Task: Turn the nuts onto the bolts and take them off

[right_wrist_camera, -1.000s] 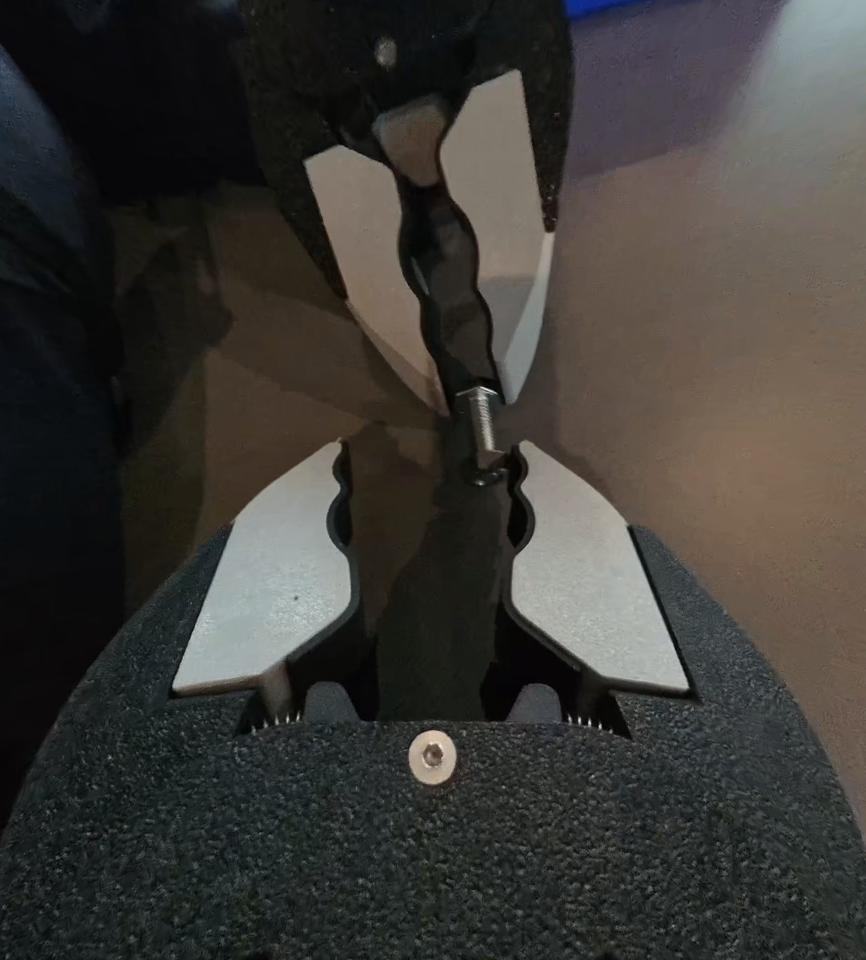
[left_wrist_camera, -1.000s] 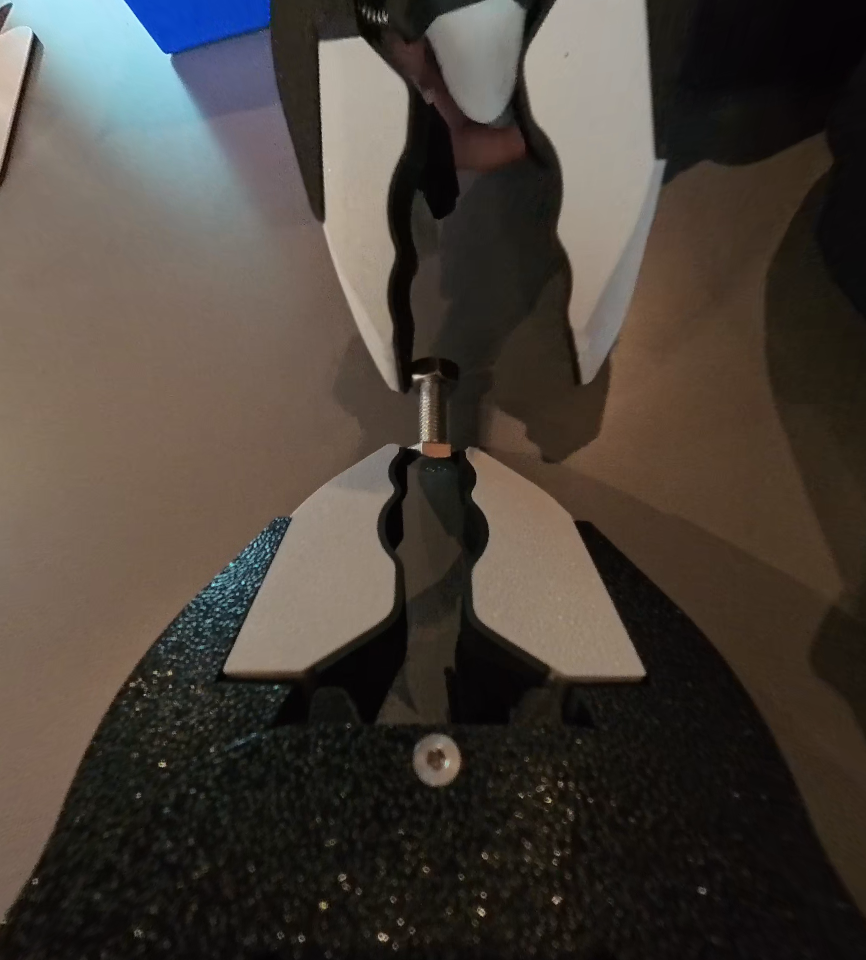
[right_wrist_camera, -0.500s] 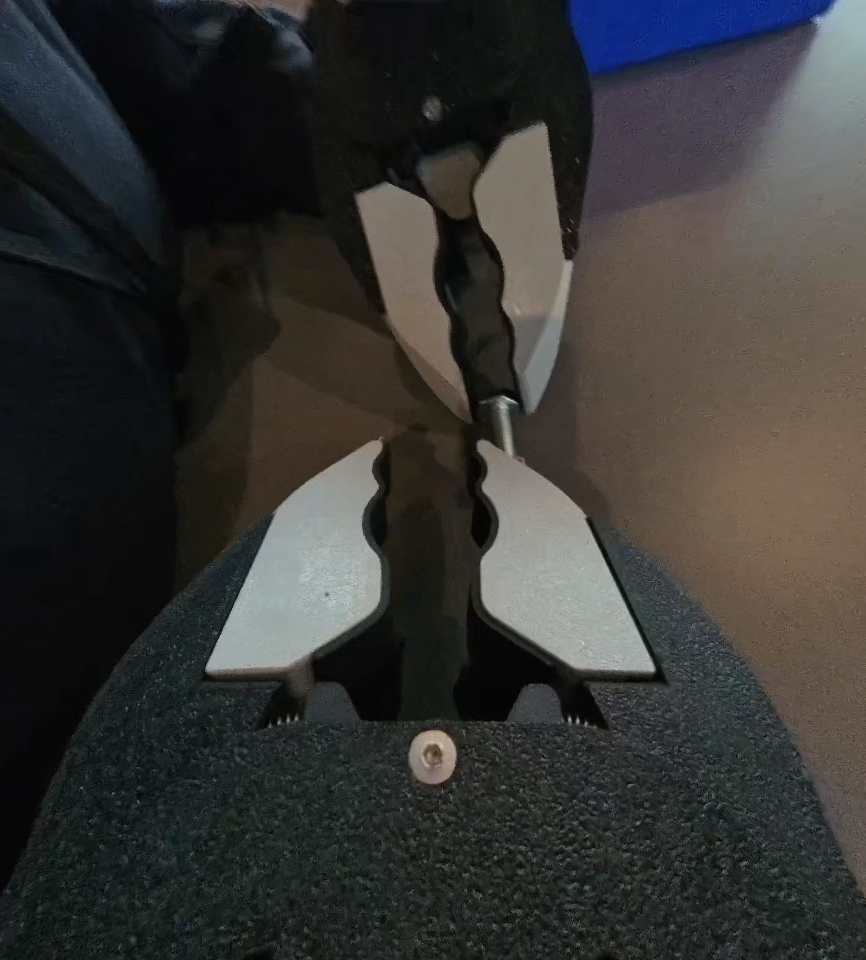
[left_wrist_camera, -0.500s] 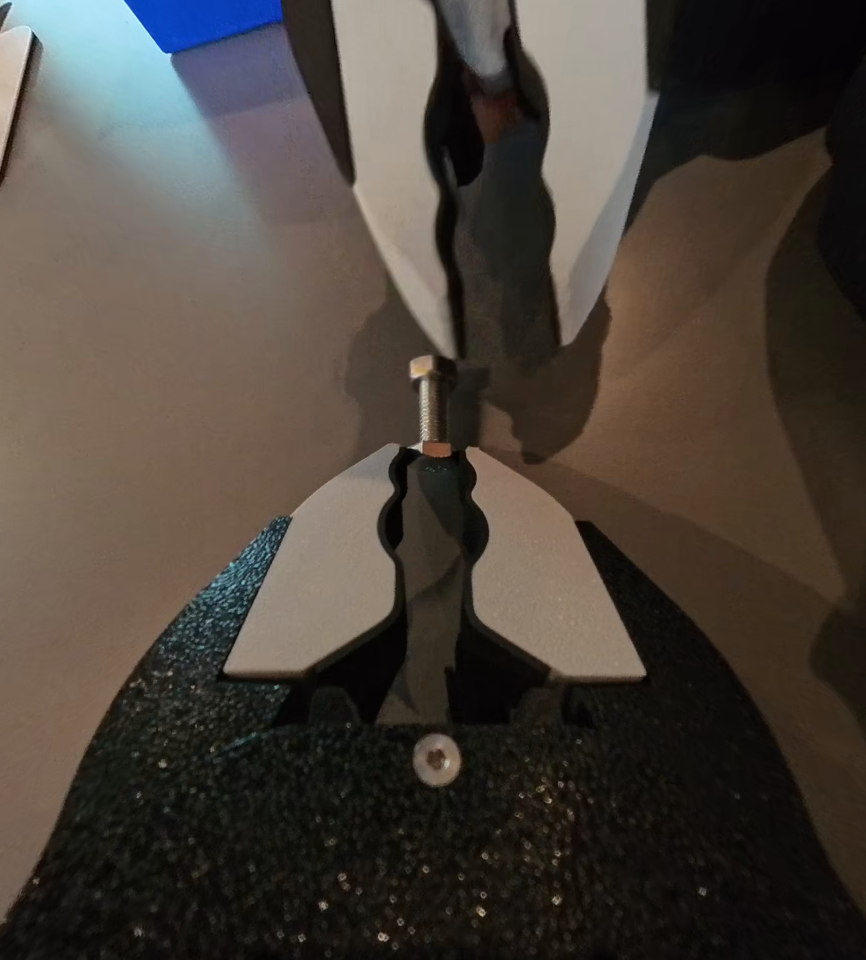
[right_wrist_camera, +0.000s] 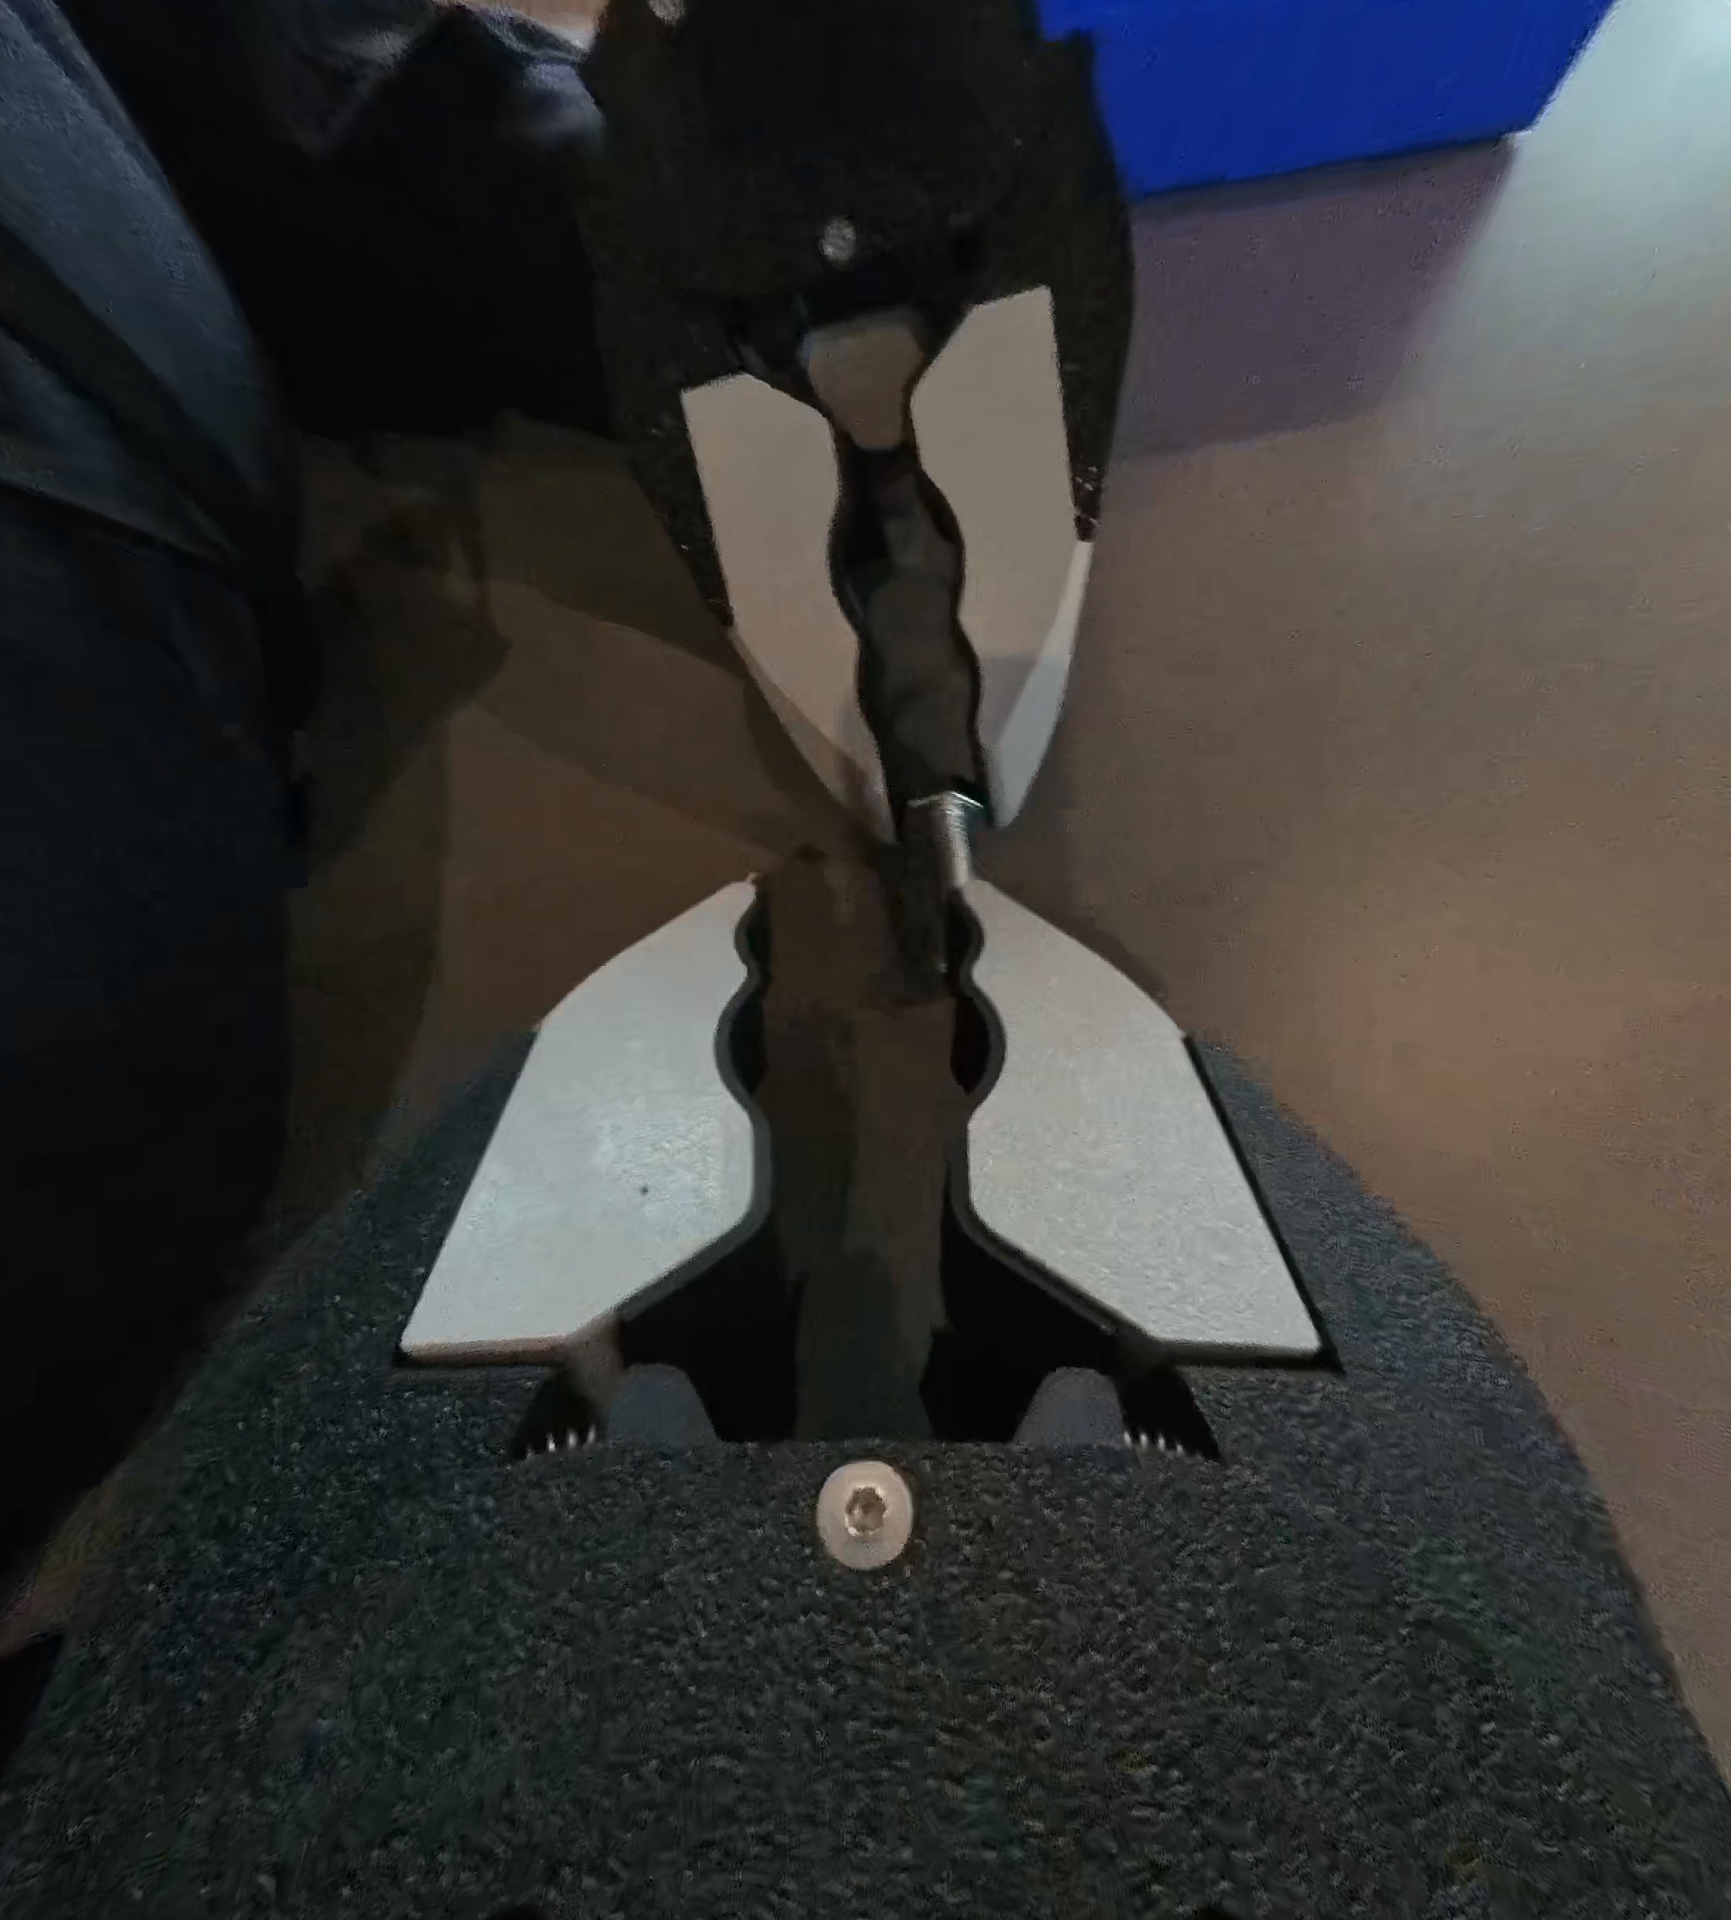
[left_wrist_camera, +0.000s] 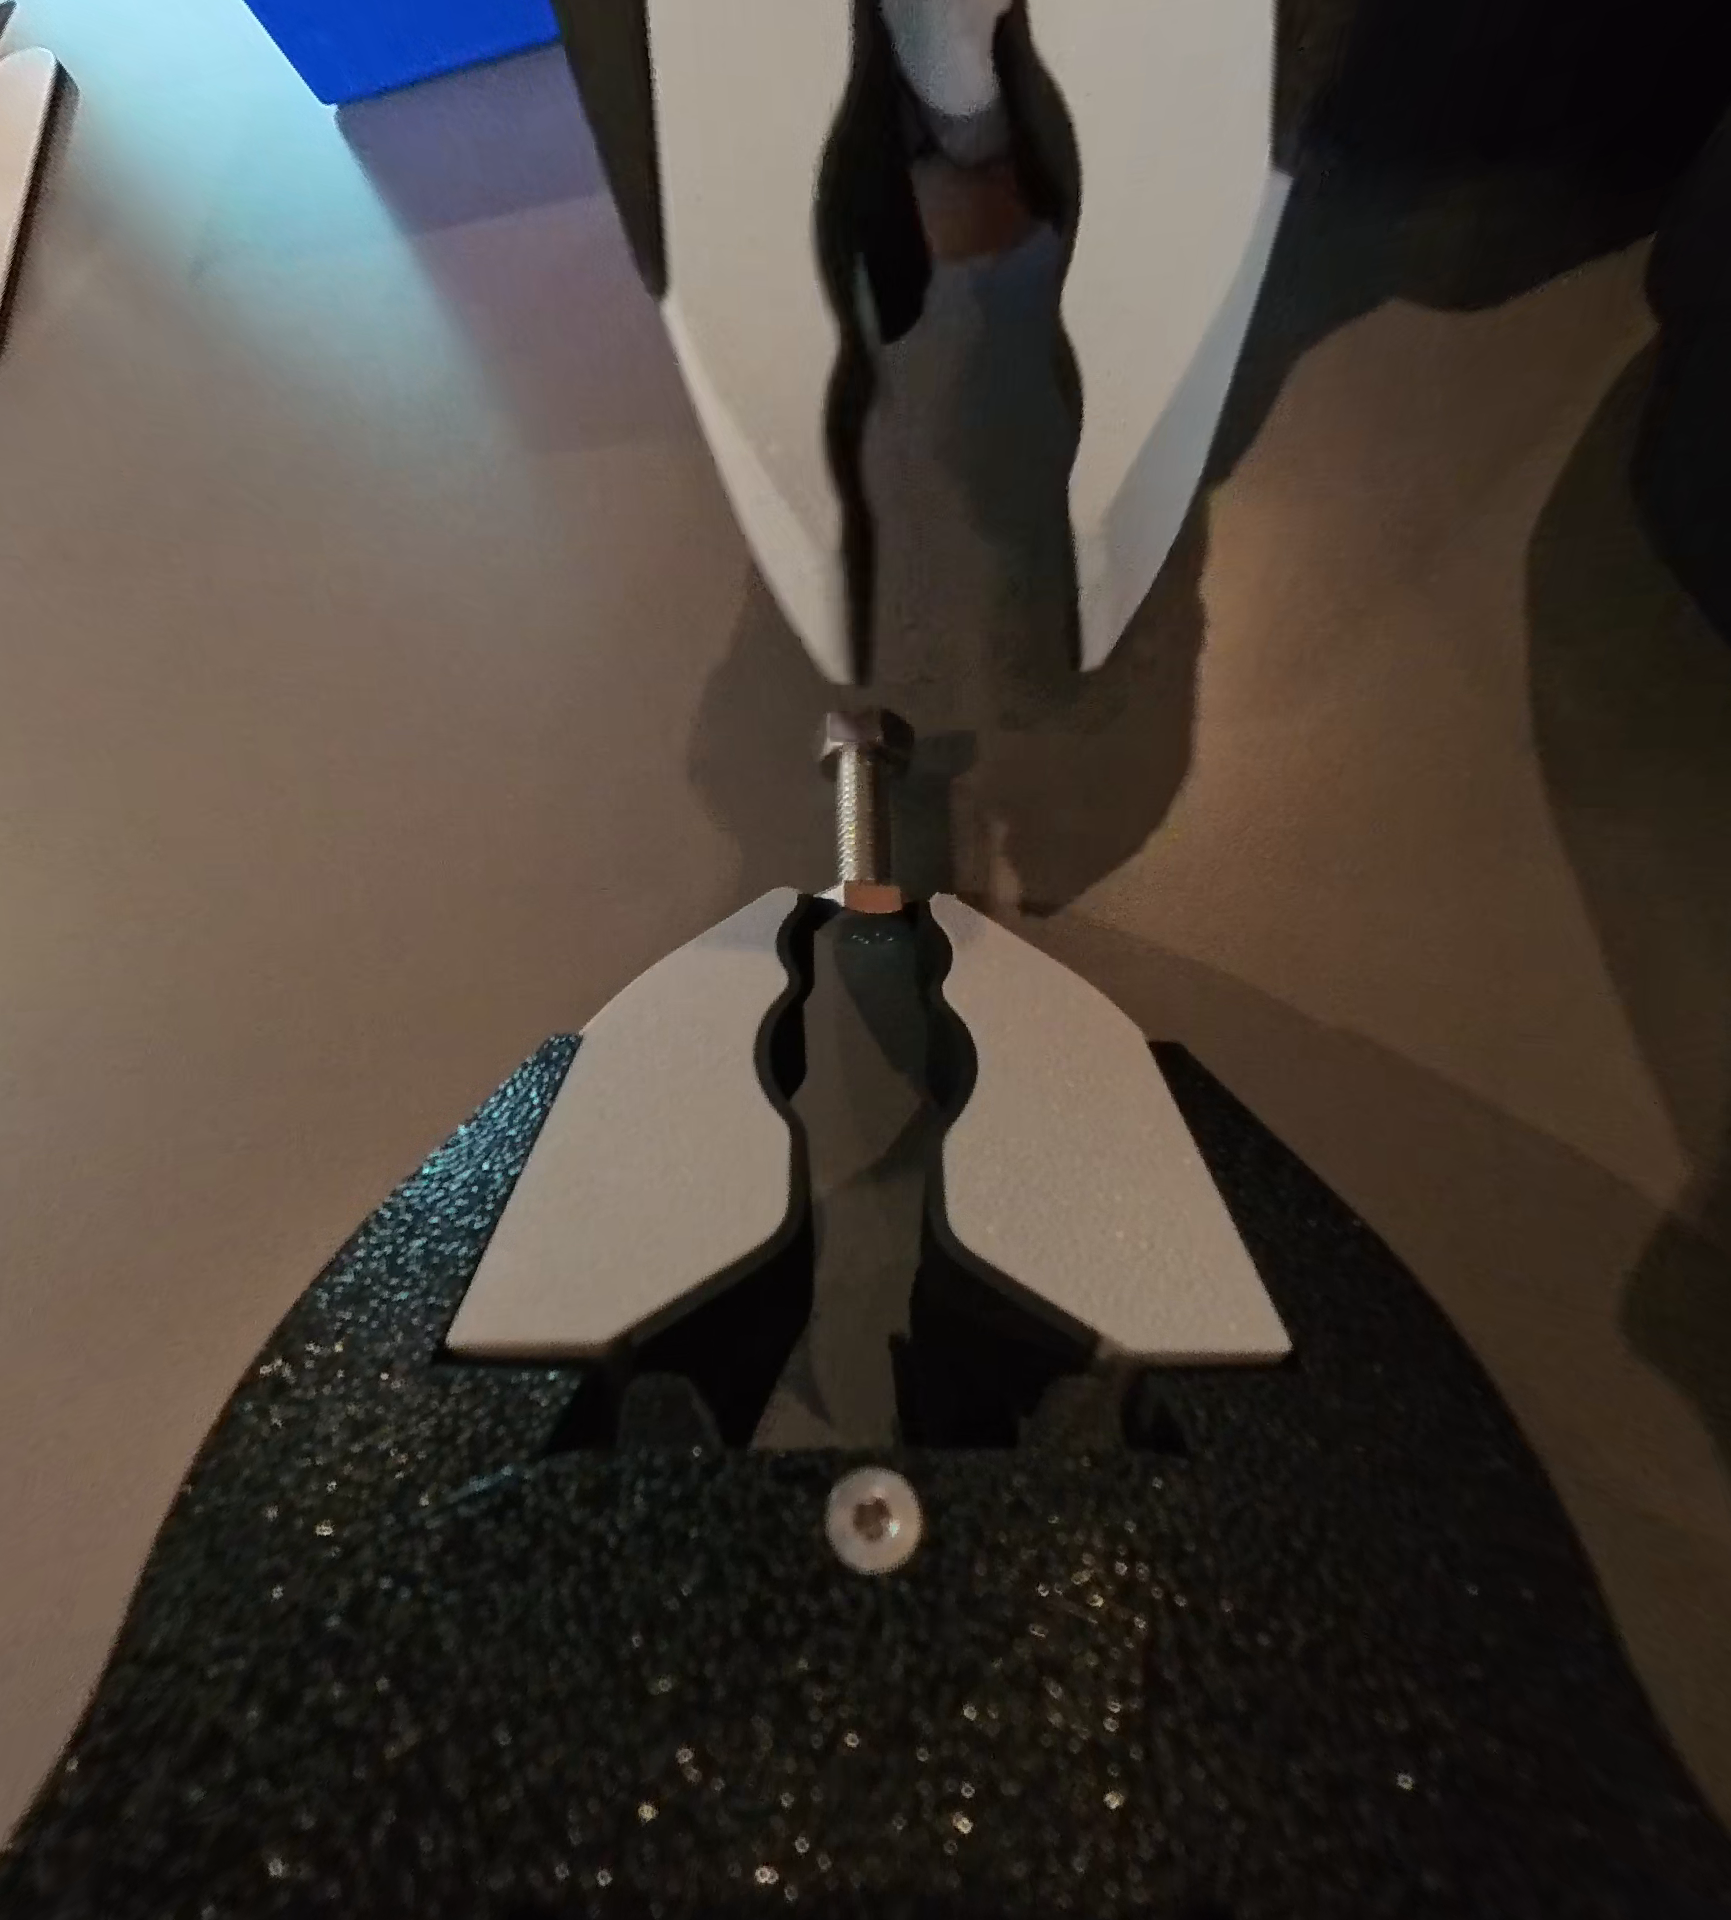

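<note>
The nut [left_wrist_camera: 873, 896] was pinched at the very tips of the left hand-held gripper [left_wrist_camera: 871, 906], fingers nearly closed on it, presumably so it stayed fixed while the bolt [left_wrist_camera: 859, 800] got turned. The bolt stuck out fwd from the nut, hex head at the far end, held clear above the surface [left_wrist_camera: 269, 675]. The right hand-held gripper [right_wrist_camera: 861, 914] was set opposite, partly open w/ nothing gripped; its tips sat at the head, prob. lined up to regrip & twist. A blue bin [right_wrist_camera: 1308, 94] stood well apart.
</note>
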`<action>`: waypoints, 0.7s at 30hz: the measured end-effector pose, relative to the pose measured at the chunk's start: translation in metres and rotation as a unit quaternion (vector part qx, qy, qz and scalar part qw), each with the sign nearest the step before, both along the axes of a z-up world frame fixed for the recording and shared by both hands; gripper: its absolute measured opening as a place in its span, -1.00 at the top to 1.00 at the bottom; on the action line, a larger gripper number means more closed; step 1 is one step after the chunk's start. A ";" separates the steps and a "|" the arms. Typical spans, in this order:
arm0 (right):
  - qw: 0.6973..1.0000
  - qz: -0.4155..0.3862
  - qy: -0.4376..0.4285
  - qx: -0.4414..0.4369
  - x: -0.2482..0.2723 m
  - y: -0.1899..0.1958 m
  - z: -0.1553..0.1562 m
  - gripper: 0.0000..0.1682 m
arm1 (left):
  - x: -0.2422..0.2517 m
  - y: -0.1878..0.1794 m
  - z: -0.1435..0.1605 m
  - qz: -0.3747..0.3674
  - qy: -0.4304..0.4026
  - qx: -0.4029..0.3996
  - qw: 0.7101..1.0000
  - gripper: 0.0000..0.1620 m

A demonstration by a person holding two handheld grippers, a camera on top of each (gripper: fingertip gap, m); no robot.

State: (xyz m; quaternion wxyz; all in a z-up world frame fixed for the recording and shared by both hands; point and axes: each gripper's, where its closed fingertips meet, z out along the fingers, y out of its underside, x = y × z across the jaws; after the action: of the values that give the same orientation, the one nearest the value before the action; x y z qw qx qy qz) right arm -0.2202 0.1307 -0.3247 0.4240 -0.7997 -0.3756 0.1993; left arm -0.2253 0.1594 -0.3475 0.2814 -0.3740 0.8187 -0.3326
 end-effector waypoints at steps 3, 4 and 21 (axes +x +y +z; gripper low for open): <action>1.000 -0.015 -0.017 -0.008 0.003 0.004 -0.008 0.41 | 0.000 0.000 0.000 0.000 0.000 0.000 1.000 0.78; 1.000 -0.017 -0.021 -0.012 0.003 0.005 -0.010 0.37 | 0.000 0.000 0.000 0.000 0.000 0.000 1.000 0.78; 0.999 0.034 -0.017 -0.008 -0.007 -0.010 -0.002 0.75 | 0.000 0.000 0.000 0.002 0.001 -0.001 1.000 0.78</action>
State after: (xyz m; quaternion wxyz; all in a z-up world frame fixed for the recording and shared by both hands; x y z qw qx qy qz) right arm -0.2270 0.1203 -0.3267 0.4043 -0.7929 -0.4079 0.2034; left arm -0.2253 0.1597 -0.3478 0.2806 -0.3766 0.8179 -0.3324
